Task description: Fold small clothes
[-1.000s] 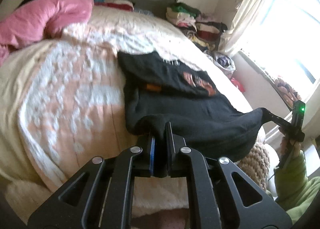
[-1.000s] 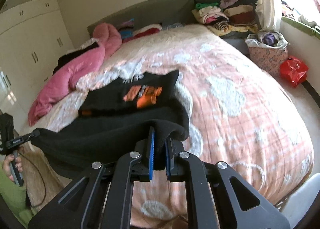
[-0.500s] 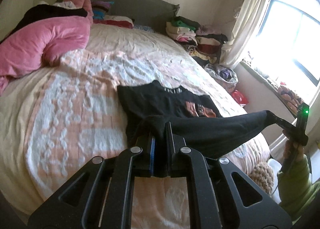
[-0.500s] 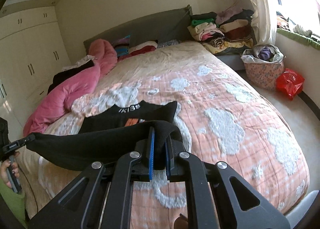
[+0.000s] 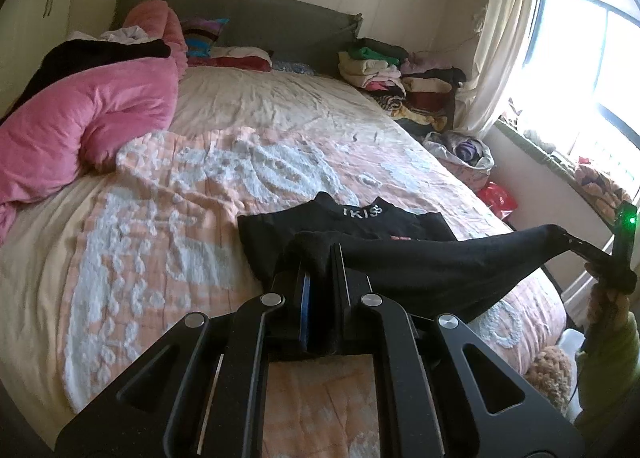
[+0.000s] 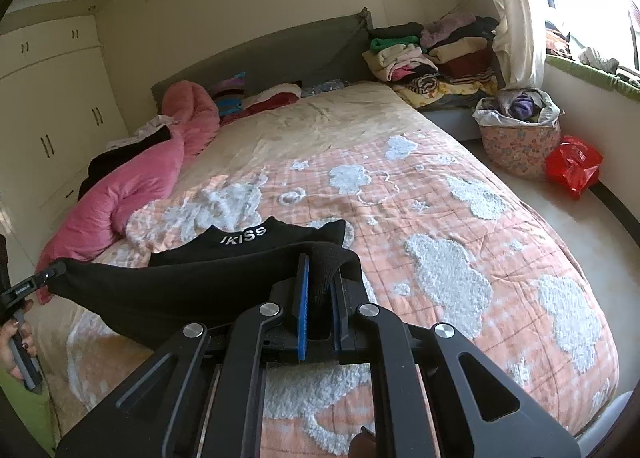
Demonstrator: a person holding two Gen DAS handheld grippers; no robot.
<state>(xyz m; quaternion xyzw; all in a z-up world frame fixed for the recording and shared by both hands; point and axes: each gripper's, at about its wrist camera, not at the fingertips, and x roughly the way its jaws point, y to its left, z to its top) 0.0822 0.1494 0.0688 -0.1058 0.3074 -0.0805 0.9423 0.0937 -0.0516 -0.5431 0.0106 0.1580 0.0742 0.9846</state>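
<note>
A black top (image 5: 420, 258) with white collar lettering lies on the peach quilt (image 5: 180, 218) of a bed. Its lower edge is lifted and stretched taut between both grippers, hanging over the part that lies flat. My left gripper (image 5: 320, 254) is shut on one corner of that edge. The other corner is pinched by my right gripper (image 6: 320, 262), which is shut on the black cloth (image 6: 180, 282). Each gripper shows in the other's view: the right gripper (image 5: 576, 246) at far right, the left gripper (image 6: 44, 274) at far left. The collar (image 6: 244, 236) lies flat beyond the raised edge.
A pink duvet (image 5: 80, 118) is heaped at the bed's left. Folded clothes (image 6: 432, 54) are stacked by the headboard's right end. A flowered basket (image 6: 520, 138) and a red bag (image 6: 572, 166) stand on the floor under the window. White wardrobe doors (image 6: 52, 106) line the left wall.
Both grippers have risen and carried the top's lower edge toward the collar. The orange print seen earlier is now covered by the raised cloth.
</note>
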